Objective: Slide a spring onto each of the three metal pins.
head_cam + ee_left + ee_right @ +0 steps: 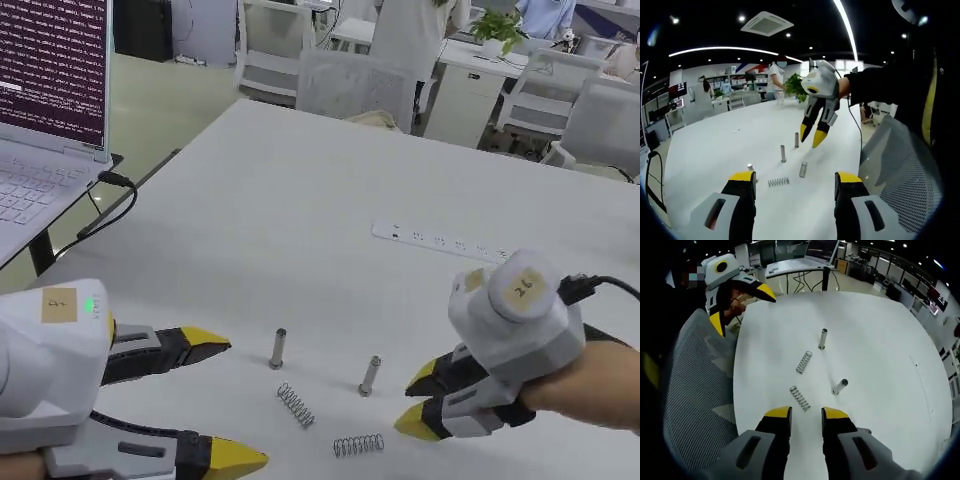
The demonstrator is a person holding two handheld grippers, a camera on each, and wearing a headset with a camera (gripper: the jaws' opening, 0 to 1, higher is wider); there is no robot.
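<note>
left gripper (228, 402) near left, jaws wide apart, empty | right gripper (414, 402) near right, jaws slightly apart, empty, likely flanking to pick | near spring (358, 445), second spring (295, 404) loose between | beyond: left pin (277, 348), right pin (370, 375) bare

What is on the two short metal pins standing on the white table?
Nothing: the farther metal pin and the nearer metal pin are bare from top to base, neither covered. One coiled wire spring and a second spring lie flat on the white table beside them.
</note>
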